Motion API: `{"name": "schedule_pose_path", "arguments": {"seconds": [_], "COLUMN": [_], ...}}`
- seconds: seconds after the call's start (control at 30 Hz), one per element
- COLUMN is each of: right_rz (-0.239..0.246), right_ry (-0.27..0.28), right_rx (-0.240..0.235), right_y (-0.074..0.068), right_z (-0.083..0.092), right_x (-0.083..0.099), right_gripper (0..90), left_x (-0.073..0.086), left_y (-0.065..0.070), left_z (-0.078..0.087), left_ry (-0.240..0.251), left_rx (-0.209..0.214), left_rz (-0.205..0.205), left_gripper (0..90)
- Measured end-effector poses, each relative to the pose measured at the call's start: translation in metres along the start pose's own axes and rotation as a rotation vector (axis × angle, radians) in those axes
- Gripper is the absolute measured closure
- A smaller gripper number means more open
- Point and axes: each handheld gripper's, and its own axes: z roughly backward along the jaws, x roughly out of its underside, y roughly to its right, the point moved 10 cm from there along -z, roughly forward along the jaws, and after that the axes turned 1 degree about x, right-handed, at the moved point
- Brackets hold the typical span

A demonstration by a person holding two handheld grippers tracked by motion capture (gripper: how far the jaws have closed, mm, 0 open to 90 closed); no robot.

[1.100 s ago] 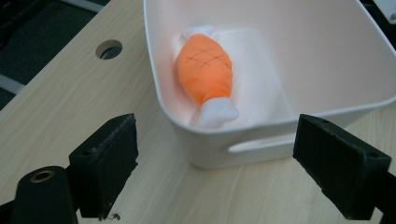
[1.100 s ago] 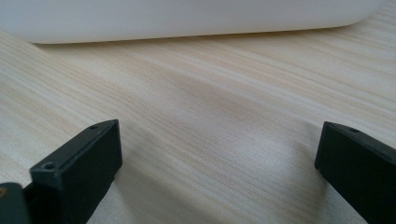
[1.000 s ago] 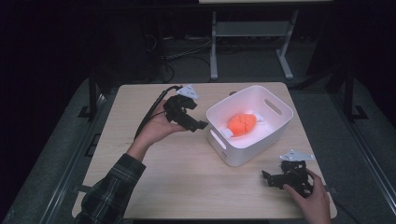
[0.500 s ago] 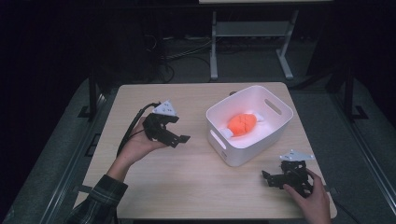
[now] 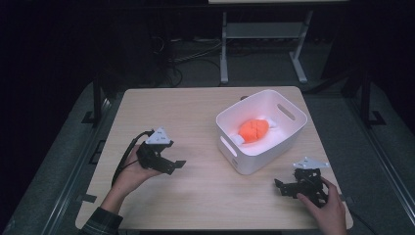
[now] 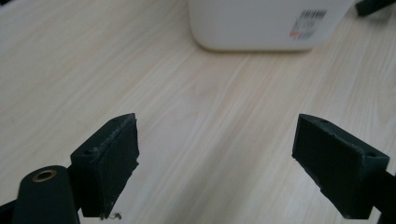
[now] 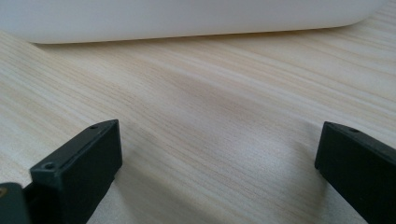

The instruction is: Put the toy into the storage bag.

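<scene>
While both claws rest low on the tabletop (image 5: 205,196), the job reads as finished. Right claw (image 5: 286,188): released, empty, just before the white tub (image 5: 293,128). Left claw (image 5: 171,164): released, empty, well left of the tub. Orange toy (image 5: 254,130): inside the tub. Next, likely: nothing further to grasp.

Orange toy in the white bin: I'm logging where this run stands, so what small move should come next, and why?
Probably rest the left gripper on the table. The orange toy already lies in the white bin, both grippers' jaws stand open and empty, and the right gripper sits low at the near edge, clear of the bin.
</scene>
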Motion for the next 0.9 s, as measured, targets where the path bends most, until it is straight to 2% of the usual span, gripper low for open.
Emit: {"name": "schedule_pose_path", "arguments": {"seconds": [0.27,0.47,0.7,0.9], "right_rz": [0.000,0.000,0.000,0.000], "right_ry": [0.000,0.000,0.000,0.000], "right_rx": [0.000,0.000,0.000,0.000], "right_y": [0.000,0.000,0.000,0.000], "right_z": [0.000,0.000,0.000,0.000], "right_x": [0.000,0.000,0.000,0.000], "right_gripper": [0.2,0.1,0.1,0.2], "left_x": [0.032,0.058,0.089,0.110], "left_y": [0.005,0.006,0.005,0.003], "left_z": [0.003,0.005,0.007,0.004], "left_ry": [0.003,-0.005,-0.040,-0.066], "left_rx": [-0.024,-0.060,-0.117,-0.145], "left_rz": [0.029,0.045,0.057,0.079], "left_gripper": [13.8,13.9,13.8,13.8]}}
